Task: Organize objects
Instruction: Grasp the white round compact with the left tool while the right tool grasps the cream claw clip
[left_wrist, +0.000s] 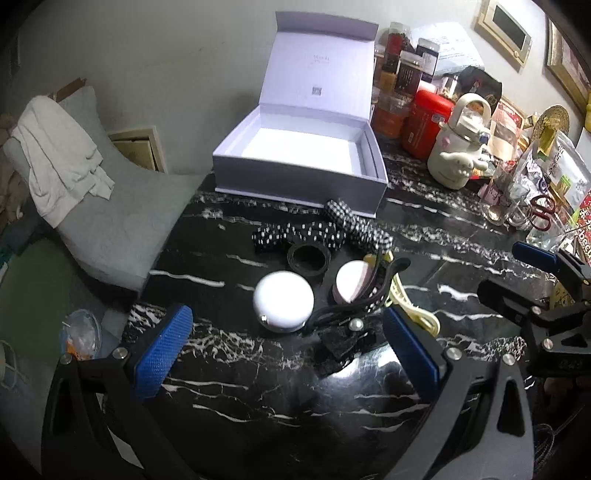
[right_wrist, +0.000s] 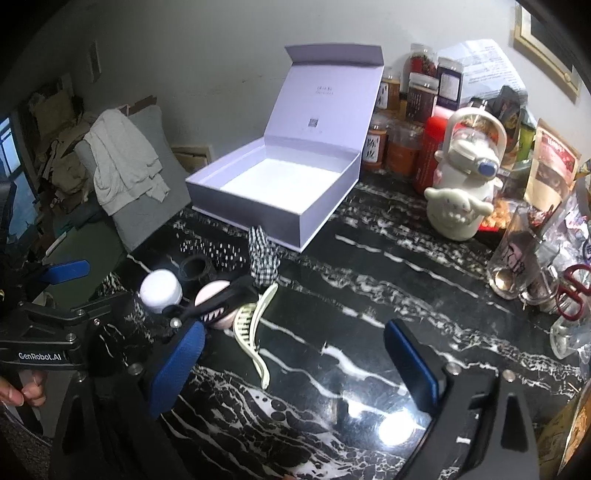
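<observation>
An open lavender box (left_wrist: 295, 173) with its lid up stands at the back of the black marble table (left_wrist: 258, 387); it also shows in the right wrist view (right_wrist: 273, 206). In front of it lie a checkered scrunchie (left_wrist: 354, 225), a dotted black band (left_wrist: 295, 234), a black ring (left_wrist: 308, 258), a white round case (left_wrist: 283, 301), a pink compact (left_wrist: 351, 280), a black hair clip (left_wrist: 373, 295) and a cream claw clip (right_wrist: 253, 325). My left gripper (left_wrist: 288, 350) is open just before the white case. My right gripper (right_wrist: 295, 362) is open, right of the cream clip.
Jars (left_wrist: 406, 74), a red canister (left_wrist: 424, 122), a white cartoon bottle (right_wrist: 461, 184), glasses (right_wrist: 517, 258) and red scissors (right_wrist: 570, 291) crowd the table's back right. A grey chair with a white cloth (left_wrist: 62, 162) stands left of the table.
</observation>
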